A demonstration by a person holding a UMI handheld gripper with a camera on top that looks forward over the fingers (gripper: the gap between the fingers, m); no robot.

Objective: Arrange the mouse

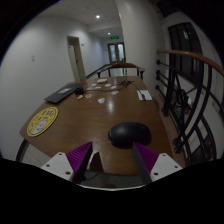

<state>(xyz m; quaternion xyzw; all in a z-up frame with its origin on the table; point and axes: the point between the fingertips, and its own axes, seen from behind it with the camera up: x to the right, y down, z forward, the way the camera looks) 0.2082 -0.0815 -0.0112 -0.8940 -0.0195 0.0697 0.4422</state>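
A black mouse (124, 133) lies on the brown wooden table (90, 115), just ahead of my fingertips and a little nearer the right finger. My gripper (114, 149) is open, with the purple pads spread wide on either side. The left pad (80, 159) and the right pad (151, 158) do not touch the mouse. Nothing is held between them.
A round yellow disc (42, 121) lies at the table's left edge. A dark flat item (62, 94) and small white things (105, 97) sit farther back. Chairs (186, 112) stand along the right side. A corridor with a door (75, 55) lies beyond.
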